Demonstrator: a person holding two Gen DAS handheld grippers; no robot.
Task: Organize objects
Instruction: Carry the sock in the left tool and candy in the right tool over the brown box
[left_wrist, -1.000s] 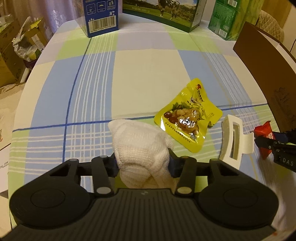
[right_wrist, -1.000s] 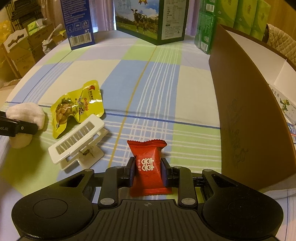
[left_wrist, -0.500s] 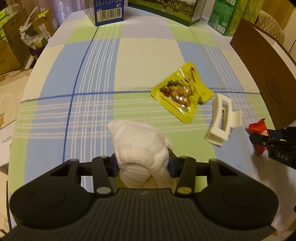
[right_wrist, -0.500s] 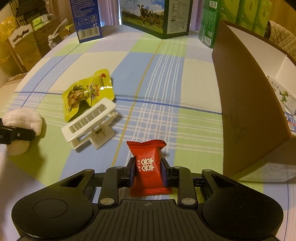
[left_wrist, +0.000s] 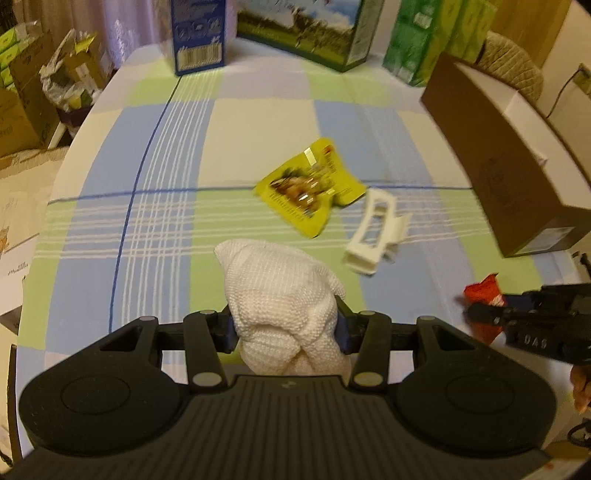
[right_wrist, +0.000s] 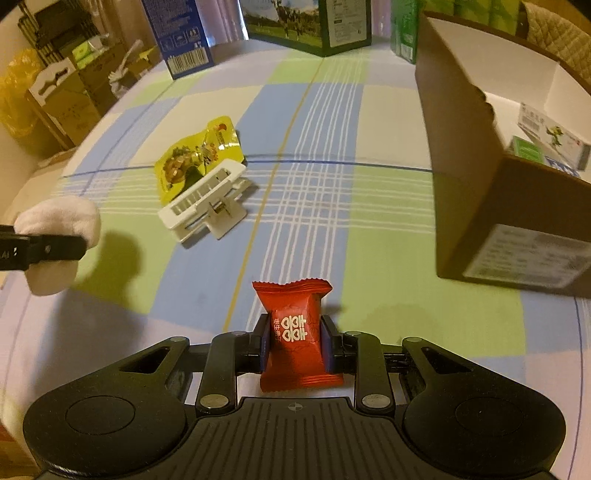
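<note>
The left gripper (left_wrist: 284, 328) is clamped on the white cloth (left_wrist: 280, 291), the right gripper (right_wrist: 295, 341) on the red candy (right_wrist: 295, 328); the slippery wrapper may slide out before the far-right box (right_wrist: 517, 206).

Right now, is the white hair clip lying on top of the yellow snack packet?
No, the white hair clip lies on the tablecloth beside the yellow snack packet, not on it.

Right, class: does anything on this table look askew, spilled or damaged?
Nothing is spilled or visibly damaged. The white hair clip lies tipped on its side, its edge overlapping the yellow snack packet, both loose on the tablecloth outside the brown box.
</note>
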